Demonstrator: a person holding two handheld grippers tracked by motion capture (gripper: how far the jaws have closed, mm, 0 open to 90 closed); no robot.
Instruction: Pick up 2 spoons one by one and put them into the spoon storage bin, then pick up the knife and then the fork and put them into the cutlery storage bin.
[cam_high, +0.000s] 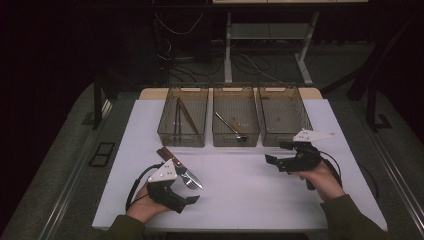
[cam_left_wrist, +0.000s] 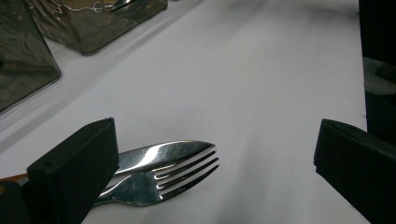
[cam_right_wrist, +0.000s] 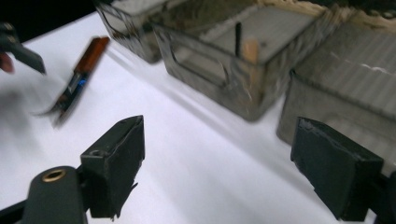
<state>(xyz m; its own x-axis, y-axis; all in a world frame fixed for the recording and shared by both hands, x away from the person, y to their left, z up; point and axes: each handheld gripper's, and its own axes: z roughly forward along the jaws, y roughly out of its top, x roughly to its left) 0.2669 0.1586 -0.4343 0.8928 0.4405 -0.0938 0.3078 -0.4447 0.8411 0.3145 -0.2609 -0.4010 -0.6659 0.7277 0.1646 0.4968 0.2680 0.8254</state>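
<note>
tabletop (cam_high: 250, 195): plain white
bins (cam_high: 235, 121): three, smoky translucent grey-brown
fork (cam_left_wrist: 163, 179): bright silver, mirror sheen
knife (cam_left_wrist: 161, 153): silver blade; handle (cam_high: 164, 153) reddish-brown
left claw (cam_high: 186, 202): matte black, pale grey plate on top
right claw (cam_high: 276, 155): matte black, pale grey plate on top
sleeves (cam_high: 350, 220): olive green

Left tool (cam_high: 192, 192) low near the table's front, jaws apart — right tool (cam_high: 277, 154) likewise gaping, pointing left.
</note>
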